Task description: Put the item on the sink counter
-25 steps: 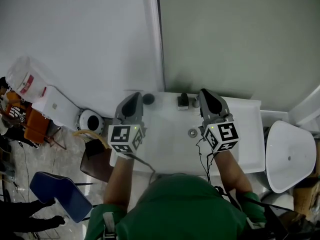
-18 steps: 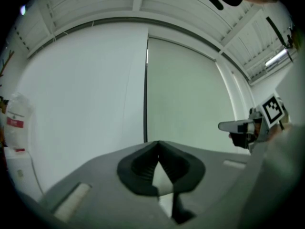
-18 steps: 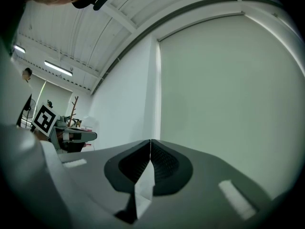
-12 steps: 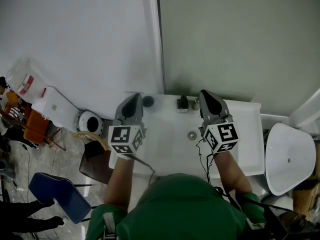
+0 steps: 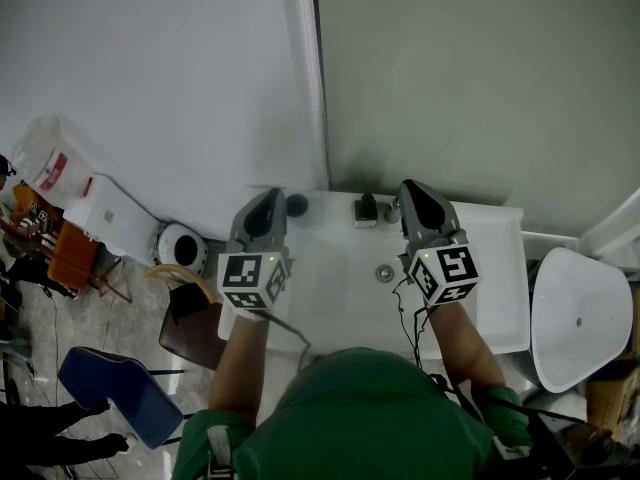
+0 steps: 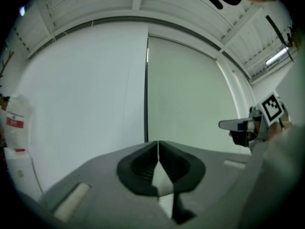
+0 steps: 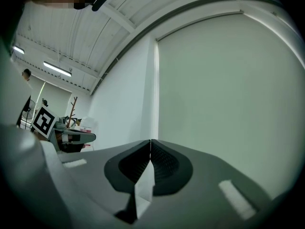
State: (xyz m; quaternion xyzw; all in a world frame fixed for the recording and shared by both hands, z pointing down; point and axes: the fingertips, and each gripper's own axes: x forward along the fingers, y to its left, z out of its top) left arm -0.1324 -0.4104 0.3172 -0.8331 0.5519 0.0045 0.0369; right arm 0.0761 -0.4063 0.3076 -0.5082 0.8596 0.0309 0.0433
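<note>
In the head view a white sink counter [image 5: 490,268] lies below me, with a drain [image 5: 384,271] and a dark tap [image 5: 366,208] at its back edge. A small dark round object [image 5: 296,204] sits at the back left of the counter. My left gripper [image 5: 270,194] hovers just left of that object, shut and empty; its jaws meet in a thin line [image 6: 157,144]. Over the right side of the basin, beside the tap, my right gripper [image 5: 410,185] is shut too, with nothing between its jaws [image 7: 150,142]. Both point at the wall.
A white wall and a grey-green panel [image 5: 470,68] rise behind the counter. A white bowl-shaped fixture [image 5: 578,313] stands to the right. To the left on the floor are a round white device [image 5: 182,243], a brown box [image 5: 195,328], a blue chair [image 5: 115,388] and bags [image 5: 45,158].
</note>
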